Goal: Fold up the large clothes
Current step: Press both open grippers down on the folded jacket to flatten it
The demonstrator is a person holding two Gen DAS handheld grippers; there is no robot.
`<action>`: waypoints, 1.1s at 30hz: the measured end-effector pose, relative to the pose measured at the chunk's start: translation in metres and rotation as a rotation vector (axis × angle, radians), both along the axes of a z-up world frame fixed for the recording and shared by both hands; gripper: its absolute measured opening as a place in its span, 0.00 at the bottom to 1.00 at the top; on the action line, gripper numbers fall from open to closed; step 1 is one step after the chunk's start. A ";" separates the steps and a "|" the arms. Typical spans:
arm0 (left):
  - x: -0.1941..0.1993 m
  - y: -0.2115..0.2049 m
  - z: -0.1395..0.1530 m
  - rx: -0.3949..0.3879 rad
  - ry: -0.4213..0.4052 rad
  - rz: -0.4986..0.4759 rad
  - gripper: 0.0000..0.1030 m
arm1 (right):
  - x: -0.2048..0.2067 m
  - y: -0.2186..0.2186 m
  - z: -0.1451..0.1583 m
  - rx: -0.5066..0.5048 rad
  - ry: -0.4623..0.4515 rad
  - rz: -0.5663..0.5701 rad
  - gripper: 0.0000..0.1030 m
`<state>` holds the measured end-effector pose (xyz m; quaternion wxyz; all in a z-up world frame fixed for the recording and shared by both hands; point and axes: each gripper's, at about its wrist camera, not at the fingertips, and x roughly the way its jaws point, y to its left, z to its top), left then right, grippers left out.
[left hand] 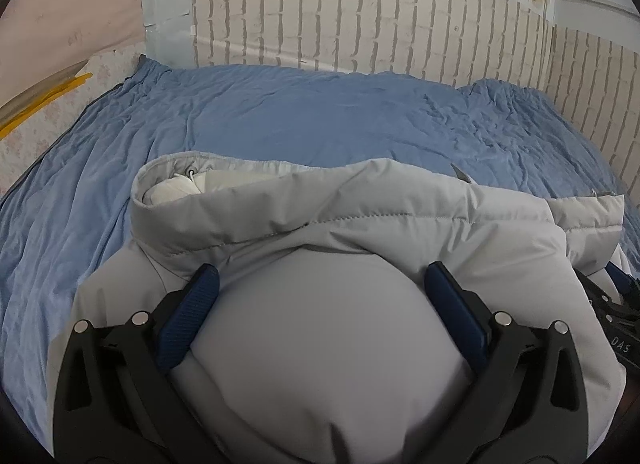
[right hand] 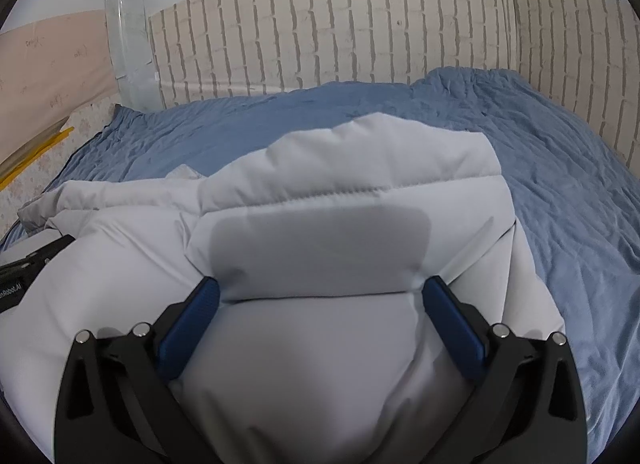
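Note:
A light grey puffer jacket (left hand: 360, 223) lies folded over on a blue bedsheet (left hand: 300, 119). Its collar with a white cord sits at the far left in the left wrist view. My left gripper (left hand: 322, 274) is open, its blue pads wide apart over a puffy fold of the jacket. In the right wrist view the jacket (right hand: 360, 167) fills the middle. My right gripper (right hand: 320, 288) is open too, pads spread over the jacket's padded panel. The other gripper's black body (right hand: 24, 264) shows at the left edge there.
The bed meets a brick-pattern wall (left hand: 360, 11) at the back and right. A yellow strip (left hand: 44, 99) lies on a floral surface at the far left. The blue sheet (right hand: 560, 183) is bare and wrinkled right of the jacket.

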<state>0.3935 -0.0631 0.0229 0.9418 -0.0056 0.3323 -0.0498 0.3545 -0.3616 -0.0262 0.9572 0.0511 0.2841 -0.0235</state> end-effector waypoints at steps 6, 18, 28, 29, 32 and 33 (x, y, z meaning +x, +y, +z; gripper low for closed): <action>0.001 -0.002 -0.002 0.006 0.005 0.001 0.97 | 0.000 -0.001 -0.002 -0.001 0.002 0.001 0.99; 0.002 -0.002 -0.005 0.016 0.019 -0.001 0.97 | 0.001 -0.002 -0.008 -0.003 0.016 0.003 0.99; 0.003 -0.002 -0.008 0.025 0.039 -0.002 0.97 | 0.001 -0.002 -0.009 0.000 0.030 0.007 0.99; 0.003 -0.001 -0.008 0.026 0.041 -0.003 0.97 | 0.001 -0.002 -0.010 -0.001 0.031 0.007 0.99; 0.004 -0.001 -0.010 0.028 0.044 -0.003 0.97 | 0.000 -0.002 -0.010 0.000 0.032 0.008 0.99; 0.004 -0.001 -0.010 0.028 0.045 -0.003 0.97 | 0.001 -0.002 -0.009 0.001 0.032 0.008 0.99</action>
